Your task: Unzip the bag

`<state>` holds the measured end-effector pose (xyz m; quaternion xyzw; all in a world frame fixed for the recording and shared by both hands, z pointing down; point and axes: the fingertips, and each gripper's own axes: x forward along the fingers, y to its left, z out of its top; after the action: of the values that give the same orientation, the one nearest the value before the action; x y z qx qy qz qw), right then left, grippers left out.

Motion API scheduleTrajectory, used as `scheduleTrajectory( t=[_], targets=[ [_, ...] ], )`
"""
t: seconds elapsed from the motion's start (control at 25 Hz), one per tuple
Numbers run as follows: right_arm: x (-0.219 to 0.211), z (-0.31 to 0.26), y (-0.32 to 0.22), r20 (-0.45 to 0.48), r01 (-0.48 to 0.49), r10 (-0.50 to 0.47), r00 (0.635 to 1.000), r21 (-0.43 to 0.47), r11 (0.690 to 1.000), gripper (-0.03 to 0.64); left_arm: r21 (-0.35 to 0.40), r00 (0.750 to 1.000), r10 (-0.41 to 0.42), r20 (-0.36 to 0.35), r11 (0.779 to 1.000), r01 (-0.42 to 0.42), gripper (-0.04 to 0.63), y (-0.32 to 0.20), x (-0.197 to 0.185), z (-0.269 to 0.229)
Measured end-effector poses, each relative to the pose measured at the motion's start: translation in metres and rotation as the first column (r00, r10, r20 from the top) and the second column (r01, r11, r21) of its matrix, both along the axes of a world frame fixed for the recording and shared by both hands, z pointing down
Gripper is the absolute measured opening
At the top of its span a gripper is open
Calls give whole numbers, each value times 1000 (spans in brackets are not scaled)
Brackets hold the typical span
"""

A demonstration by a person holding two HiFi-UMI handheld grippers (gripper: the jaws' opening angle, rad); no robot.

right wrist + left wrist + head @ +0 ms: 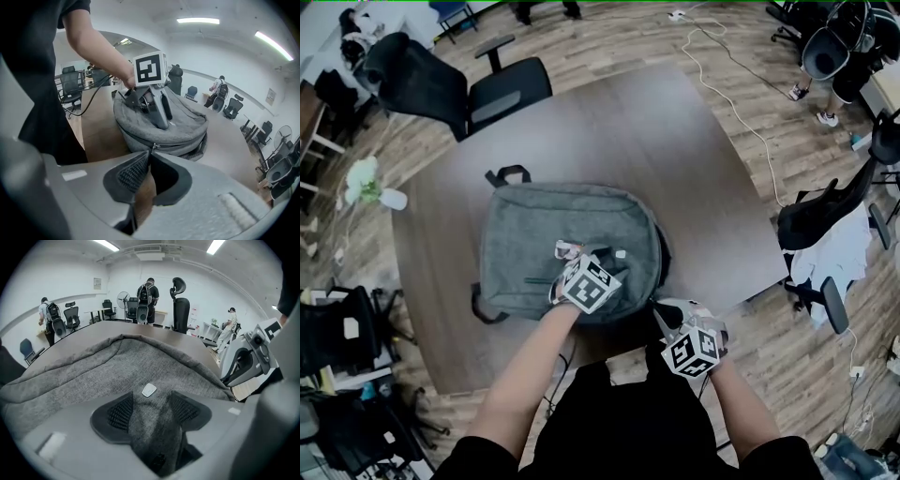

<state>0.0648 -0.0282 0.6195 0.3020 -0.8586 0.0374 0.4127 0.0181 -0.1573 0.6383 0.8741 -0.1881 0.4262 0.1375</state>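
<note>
A grey backpack (553, 225) lies flat on the brown table (628, 122), its carry handle (508, 174) at the far end. My left gripper (592, 255) is on the bag's near end. In the left gripper view the gripper (152, 411) pinches a raised fold of the bag's fabric (117, 362) just below a small white label (149, 390). My right gripper (664, 314) is at the bag's near right corner. In the right gripper view its tips (149, 154) meet on the metal zipper pull (152, 147) of the bag (183, 126). The zip line looks closed.
Black office chairs (450, 89) stand at the table's far left. A chair draped with clothing (825, 225) is on the right. White flowers (366, 180) sit at the table's left corner. A white cable (722, 84) runs over the floor. Several people (147, 298) stand far off.
</note>
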Motion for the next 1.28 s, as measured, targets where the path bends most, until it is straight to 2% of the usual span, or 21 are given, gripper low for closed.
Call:
scheduleTrajectory(
  t=[0.32,0.6,0.76,0.88,1.12,1.28],
  targets=[
    [-15,8,10,-8,47,-47,999,0,999,23,-23,997,-71,-10,997,71,249,-14,6,-4],
    [-43,18,30,51,65,-63,997,-33,997,21,-26,996,-86,-14,996,85,232,-16,7,-5],
    [-59,20,34,99,22,-16,995,-57,998,20,-85,996,-89,-29,993,86,202,-17,3,-9],
    [-74,20,37,123,-32,40,992,-67,997,20,-88,996,-78,-44,993,74,198,-17,0,-11],
    [-106,25,41,91,-93,96,991,-34,995,19,-69,996,-22,-82,997,16,220,-13,3,-14],
    [-122,28,40,65,-152,153,986,-26,988,21,-126,992,-27,-126,992,11,239,-12,3,-10]
  ],
)
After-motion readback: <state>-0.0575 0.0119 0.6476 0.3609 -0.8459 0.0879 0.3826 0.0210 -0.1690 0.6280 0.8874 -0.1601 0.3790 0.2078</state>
